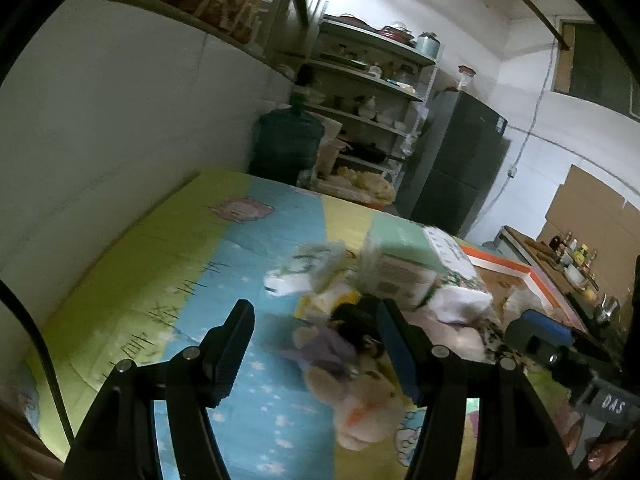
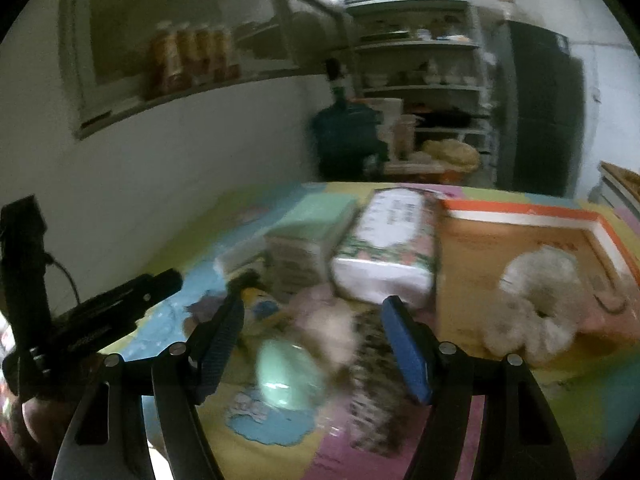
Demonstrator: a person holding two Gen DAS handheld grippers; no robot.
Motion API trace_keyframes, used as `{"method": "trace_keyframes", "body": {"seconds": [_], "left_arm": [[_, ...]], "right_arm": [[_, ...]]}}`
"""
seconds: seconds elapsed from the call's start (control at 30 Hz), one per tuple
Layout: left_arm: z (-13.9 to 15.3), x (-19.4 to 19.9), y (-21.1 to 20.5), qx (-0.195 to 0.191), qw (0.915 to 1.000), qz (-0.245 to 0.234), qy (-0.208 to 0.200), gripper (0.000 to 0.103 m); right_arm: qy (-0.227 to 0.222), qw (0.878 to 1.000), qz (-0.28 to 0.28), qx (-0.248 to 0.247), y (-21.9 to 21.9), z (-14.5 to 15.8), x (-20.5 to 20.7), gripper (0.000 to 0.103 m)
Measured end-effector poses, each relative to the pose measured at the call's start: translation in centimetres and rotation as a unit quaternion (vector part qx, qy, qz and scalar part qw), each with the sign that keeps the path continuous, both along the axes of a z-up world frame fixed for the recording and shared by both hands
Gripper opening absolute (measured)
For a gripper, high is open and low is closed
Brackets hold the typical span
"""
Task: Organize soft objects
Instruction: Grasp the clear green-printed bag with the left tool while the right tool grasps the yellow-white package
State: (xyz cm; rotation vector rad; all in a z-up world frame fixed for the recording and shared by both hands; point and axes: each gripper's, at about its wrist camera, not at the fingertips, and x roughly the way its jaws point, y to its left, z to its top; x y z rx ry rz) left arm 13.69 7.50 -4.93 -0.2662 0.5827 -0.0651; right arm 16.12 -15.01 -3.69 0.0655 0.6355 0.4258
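1. Left wrist view: my left tool (image 1: 316,330) has its jaws spread wide and grips nothing. It hangs above the bed (image 1: 132,280), whose sheet is printed in green, blue and yellow.
2. Between its fingers I see a plush doll (image 1: 344,364) with dark hair and a lilac top. It lies flat on the sheet, its long axis running from the dark head, toward the middle of the bed, down to the pale legs at the near edge.
3. Beyond the doll a clear-wrapped white packet (image 1: 298,270) lies next to a mint green box (image 1: 400,256), both well in from the wall-side edge.
4. My right tool (image 1: 560,348) shows at the right margin of this view, a dark body with a blue part.
5. Right wrist view: my right tool (image 2: 310,320) is also wide open and empty, above a blurred heap of soft things.
6. Under it lie a mint green round item (image 2: 288,376) and a speckled dark-and-pale fabric piece (image 2: 376,380), the fabric's length running toward the near edge.
7. A fluffy white scrunchie (image 2: 536,304) lies flat inside the orange-rimmed cardboard tray (image 2: 520,210) toward the right side of the bed.
8. A floral tissue pack (image 2: 390,244) sits between tray and green box, its long axis pointing to the far edge.
9. My left tool (image 2: 120,300) appears at the left margin.
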Motion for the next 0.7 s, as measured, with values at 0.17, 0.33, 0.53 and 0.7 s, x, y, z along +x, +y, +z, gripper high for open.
{"method": "trace_keyframes", "body": {"seconds": [0.17,0.33,0.53,0.7], "left_arm": [[0.0,0.4,2.0,-0.004,0.9998,0.022,0.001,0.064],[-0.5,0.6,3.4,-0.009,0.9995,0.031,0.004,0.064],[-1.4,1.4,4.8,-0.021,0.9991,0.035,0.012,0.064],[-1.5,2.2,5.3,-0.023,0.9991,0.028,0.022,0.064]], "right_arm": [[0.020,0.995,0.097,-0.029,4.2,-0.7,1.5,0.073],[0.035,0.981,0.162,-0.098,7.7,-1.4,3.5,0.061],[0.057,0.967,0.191,-0.159,10.0,-2.5,6.4,0.056],[0.091,0.956,0.204,-0.190,11.2,-4.6,8.0,0.044]]}}
